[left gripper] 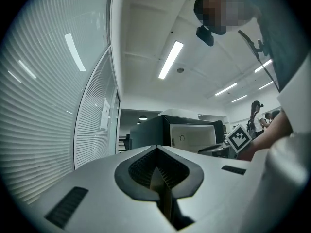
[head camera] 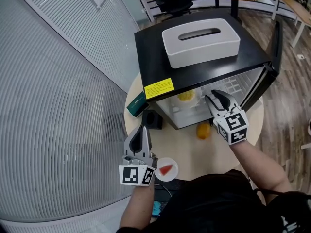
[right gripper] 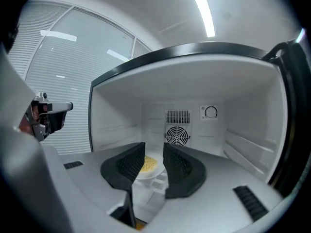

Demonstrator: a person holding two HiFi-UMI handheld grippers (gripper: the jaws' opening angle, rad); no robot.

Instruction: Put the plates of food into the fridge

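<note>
The yellow-food plate (head camera: pixel 186 96) sits inside the fridge (head camera: pixel 150 47), just beyond the right gripper (head camera: pixel 212 97), whose jaws stand apart and empty. It should probably back out straight without nudging the plate. The red-slice plate (head camera: pixel 166 169) waits near on the round pale worktop (head camera: pixel 194 154), beside the left gripper (head camera: pixel 141 130), which is closed on nothing. A ribbed glass wall (head camera: pixel 48 106) runs along the left.

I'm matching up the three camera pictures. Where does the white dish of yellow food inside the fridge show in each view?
Head view: the white dish of yellow food is centre frame, just inside the open black mini fridge.
Left gripper view: not in it; only the fridge shows, mid-frame.
Right gripper view: low centre, inside the fridge's white interior.
Shared landmark: the fridge.
</note>
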